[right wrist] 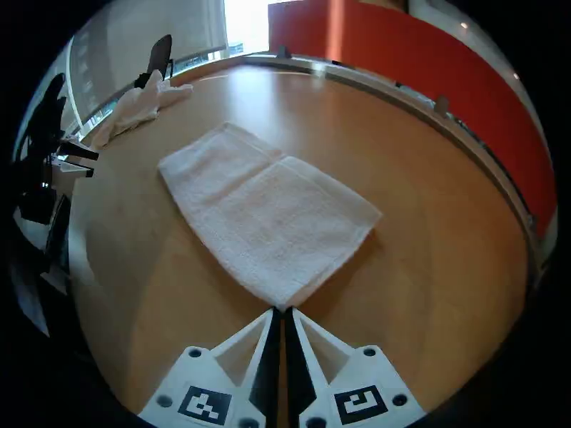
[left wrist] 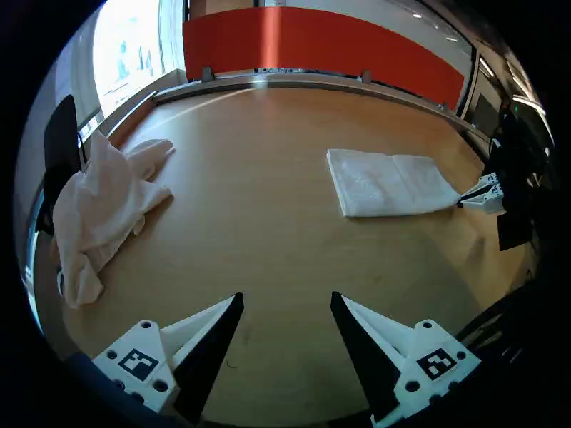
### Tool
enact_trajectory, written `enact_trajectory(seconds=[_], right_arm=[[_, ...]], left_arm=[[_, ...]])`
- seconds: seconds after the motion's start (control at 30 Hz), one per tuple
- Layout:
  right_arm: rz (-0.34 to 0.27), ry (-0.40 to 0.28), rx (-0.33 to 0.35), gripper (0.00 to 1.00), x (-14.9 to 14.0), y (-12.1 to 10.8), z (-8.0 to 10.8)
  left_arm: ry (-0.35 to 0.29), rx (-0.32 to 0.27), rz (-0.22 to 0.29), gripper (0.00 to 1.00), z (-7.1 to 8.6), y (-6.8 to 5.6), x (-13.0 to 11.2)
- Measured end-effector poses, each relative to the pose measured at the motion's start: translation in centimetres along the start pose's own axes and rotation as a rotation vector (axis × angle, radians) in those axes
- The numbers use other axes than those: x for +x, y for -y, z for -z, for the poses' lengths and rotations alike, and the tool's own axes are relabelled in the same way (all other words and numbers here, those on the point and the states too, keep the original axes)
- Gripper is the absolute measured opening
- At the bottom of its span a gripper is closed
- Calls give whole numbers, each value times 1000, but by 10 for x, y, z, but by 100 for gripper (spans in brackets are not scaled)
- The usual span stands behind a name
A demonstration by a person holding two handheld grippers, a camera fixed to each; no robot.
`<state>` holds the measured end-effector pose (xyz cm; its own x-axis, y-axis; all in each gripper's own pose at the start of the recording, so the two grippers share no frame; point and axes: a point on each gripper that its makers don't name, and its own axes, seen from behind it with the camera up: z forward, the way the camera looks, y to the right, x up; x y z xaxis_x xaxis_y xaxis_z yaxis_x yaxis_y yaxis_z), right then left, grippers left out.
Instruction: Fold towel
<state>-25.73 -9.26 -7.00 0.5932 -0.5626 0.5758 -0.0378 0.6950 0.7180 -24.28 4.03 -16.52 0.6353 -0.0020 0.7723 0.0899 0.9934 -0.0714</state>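
Fingers of the left hand-held gripper (left wrist: 286,296) are seen spread over bare desk (left wrist: 271,235) in the left gripper view. The folded towel (left wrist: 389,182) is laid flat to the right, its corner met by the right hand-held gripper (left wrist: 467,197); a crumpled cloth (left wrist: 107,207) is heaped far left, well apart. In the right gripper view, that gripper's fingers are pressed almost together at the towel's near corner; whether it is pinched cannot be told.

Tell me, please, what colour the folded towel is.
The towel is plain white, clearest in the right gripper view.
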Motion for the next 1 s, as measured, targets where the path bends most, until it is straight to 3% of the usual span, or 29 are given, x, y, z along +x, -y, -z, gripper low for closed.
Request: enact_trajectory(seconds=[0.4,1.0], right_arm=[[2,-70,-23,3,33,-7,19],[81,-124,-76,3,69,-23,62]], left_arm=[[-23,-2,2,91,2,-3,7],[-36,1,0,91,9,-2,9]])
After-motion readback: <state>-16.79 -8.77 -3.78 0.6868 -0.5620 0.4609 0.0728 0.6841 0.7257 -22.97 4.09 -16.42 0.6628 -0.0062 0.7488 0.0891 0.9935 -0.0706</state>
